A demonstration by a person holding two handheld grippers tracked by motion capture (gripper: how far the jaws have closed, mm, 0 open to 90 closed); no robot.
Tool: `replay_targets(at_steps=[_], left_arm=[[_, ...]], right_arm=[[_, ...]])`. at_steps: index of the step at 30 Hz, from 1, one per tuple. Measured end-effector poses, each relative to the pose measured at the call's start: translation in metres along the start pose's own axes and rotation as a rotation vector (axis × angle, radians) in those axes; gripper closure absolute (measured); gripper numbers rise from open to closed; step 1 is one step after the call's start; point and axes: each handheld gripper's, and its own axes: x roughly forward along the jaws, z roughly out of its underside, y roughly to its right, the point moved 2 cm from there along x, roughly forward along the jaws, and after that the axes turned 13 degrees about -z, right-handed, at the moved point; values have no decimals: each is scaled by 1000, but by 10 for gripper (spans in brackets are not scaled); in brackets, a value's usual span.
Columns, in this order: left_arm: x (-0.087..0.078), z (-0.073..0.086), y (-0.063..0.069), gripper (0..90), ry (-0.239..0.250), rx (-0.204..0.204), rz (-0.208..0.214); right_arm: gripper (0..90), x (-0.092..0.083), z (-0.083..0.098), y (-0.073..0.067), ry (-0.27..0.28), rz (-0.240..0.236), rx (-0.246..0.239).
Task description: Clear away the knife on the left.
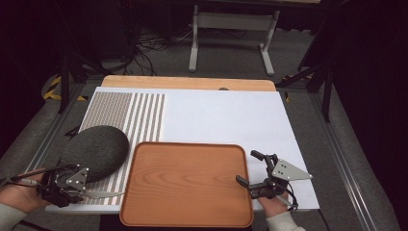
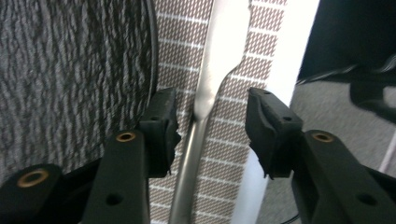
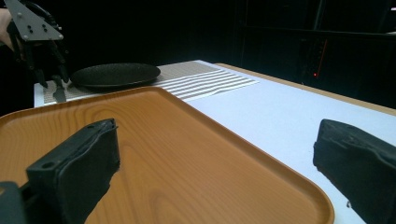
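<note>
The left tongs sit at the near left corner of the table, pointing along its front edge toward the wooden tray. Between their jaws lies a metal butter knife, flat on the striped placemat, its blade reaching out past the jaw tips toward the tray. In the left gripper view the jaws stand partly open, one on each side of the knife's neck where handle meets blade; a gap shows between each pad and the metal, so the knife is straddled, not gripped. Just beside the knife (on the side away from the table's edge) sits a dark round speckled plate, also resting on the placemat. The right tongs hover at the tray's right rim, jaws spread wide and holding nothing; in the right gripper view one jaw hangs over the tray's wood and the other over the white table surface beyond the rim. The tray lies at the front middle of the table, well apart from the knife's handle.
</note>
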Motion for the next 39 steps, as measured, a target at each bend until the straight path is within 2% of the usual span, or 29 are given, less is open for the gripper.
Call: replay_targets(at_steps=[2, 6, 10, 12, 14, 15, 16, 18, 21, 25, 28, 33, 39], left_arm=[[1, 2, 0, 590, -3, 42, -8], [4, 4, -1, 638, -45, 78, -29], [6, 6, -6, 709, -53, 80, -14], [6, 7, -8, 725, -53, 80, 10], [7, 7, -8, 749, -48, 100, 24], [9, 6, -7, 764, -72, 123, 23], [9, 6, -7, 770, -72, 123, 23], [10, 4, -7, 777, -81, 157, 23], [10, 3, -6, 795, -75, 184, 24], [11, 4, -7, 798, -66, 185, 31], [10, 3, -6, 800, -78, 193, 25], [11, 4, -6, 801, -62, 186, 21], [9, 3, -5, 801, -77, 190, 9]], right_arm=[[11, 1, 0, 0, -3, -3, 2], [11, 1, 0, 0, -2, -4, 2], [11, 0, 0, 1, -1, -5, 3], [11, 0, 1, 2, 4, -11, 13], [11, -1, 1, 3, 13, -12, 24], [11, -3, 2, 4, 22, -9, 30], [11, -3, 2, 4, 22, -9, 30], [11, -4, 2, 5, 28, -8, 36], [11, -5, 1, 5, 38, -11, 40], [11, -9, 0, 7, 59, -6, 49], [11, -12, 0, 7, 66, 0, 47], [11, -12, 0, 7, 64, 2, 44], [11, -10, 0, 7, 59, 0, 42]])
